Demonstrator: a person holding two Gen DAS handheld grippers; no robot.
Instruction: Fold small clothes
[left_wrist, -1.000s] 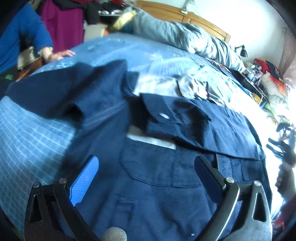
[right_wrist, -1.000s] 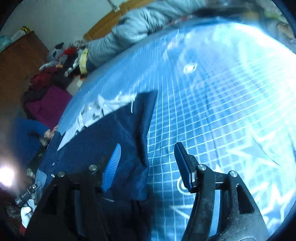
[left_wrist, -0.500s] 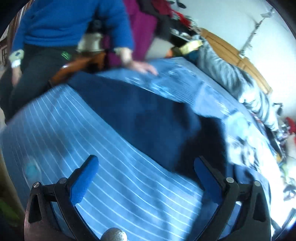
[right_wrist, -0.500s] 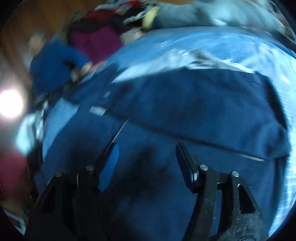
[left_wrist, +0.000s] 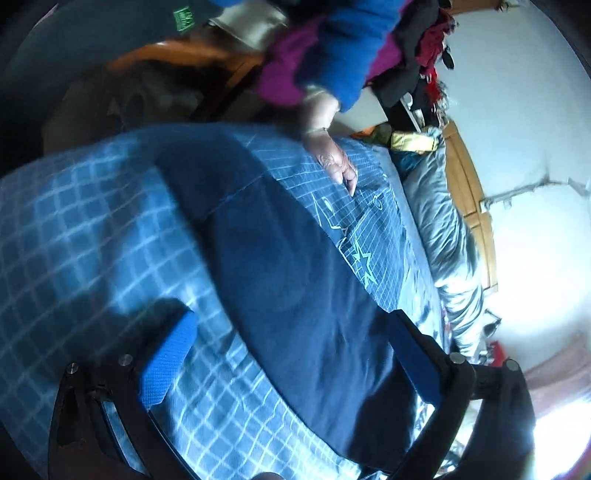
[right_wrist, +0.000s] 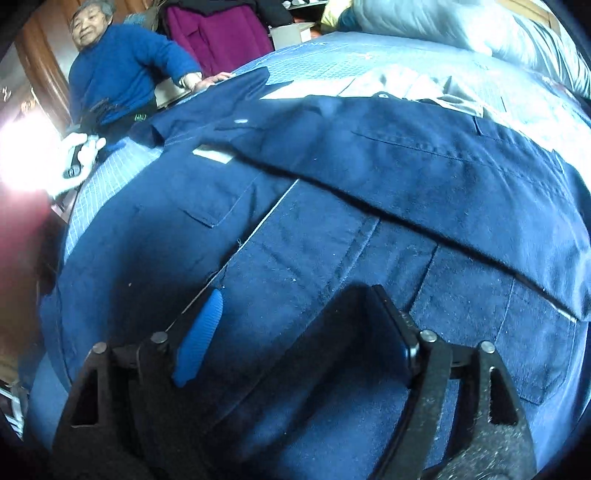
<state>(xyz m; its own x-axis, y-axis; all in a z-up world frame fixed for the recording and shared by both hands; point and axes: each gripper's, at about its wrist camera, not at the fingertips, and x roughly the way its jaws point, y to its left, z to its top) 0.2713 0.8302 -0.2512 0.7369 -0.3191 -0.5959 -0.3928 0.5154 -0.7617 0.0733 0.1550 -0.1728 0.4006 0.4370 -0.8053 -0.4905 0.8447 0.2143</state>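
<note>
While the navy garment (right_wrist: 369, 177) lies spread across the blue checked bedspread (left_wrist: 74, 229), both the left gripper (left_wrist: 291, 354) and right gripper (right_wrist: 299, 332) hover above it, fingers parted and empty; contact with the cloth appears absent, though blur limits certainty.

One navy garment (right_wrist: 369, 192) spread over the one bed (left_wrist: 74, 221), with two patch pockets (right_wrist: 221, 199) counted on its front and one pale label (right_wrist: 212, 155) near its collar end. Two hand-held grippers in all, one left hand-held gripper (left_wrist: 291, 354) and one right hand-held gripper (right_wrist: 299, 332), each with two fingers spread apart above that garment. One seated person (right_wrist: 122, 70) beyond the garment's far edge, one hand (left_wrist: 332, 162) resting on the bed beside it, and one grey duvet (left_wrist: 450, 243) bunched further off.
</note>
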